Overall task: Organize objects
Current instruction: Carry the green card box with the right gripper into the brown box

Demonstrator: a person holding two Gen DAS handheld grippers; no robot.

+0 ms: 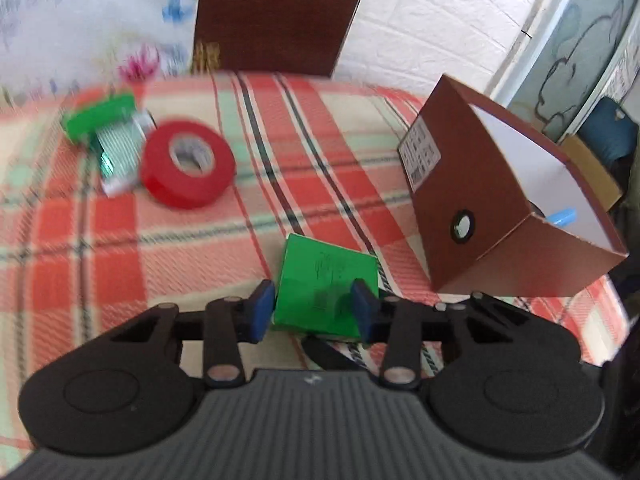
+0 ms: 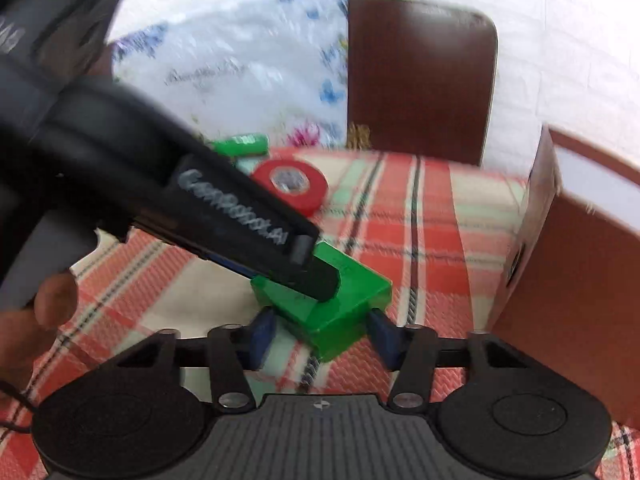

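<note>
The green box [image 1: 326,288] is sitting on the plaid worktop [image 1: 200,248], just beside the brown carton [image 1: 492,216]. In the left wrist view, the left gripper [image 1: 314,308] is closing its blue pads on the box's two sides, seemingly gripping it so it can go into the carton, whose open top is facing right with something blue inside. Red tape [image 1: 188,164] and a green-capped pack [image 1: 108,136] are waiting farther back, untouched.

In the right wrist view, the right gripper [image 2: 320,334] is straddling one corner of the same box [image 2: 344,308], jaws apart and pads seemingly just clear of it, probably letting go. Only here is the left gripper showing from outside, with a thumb [image 2: 56,300] on its handle.
</note>
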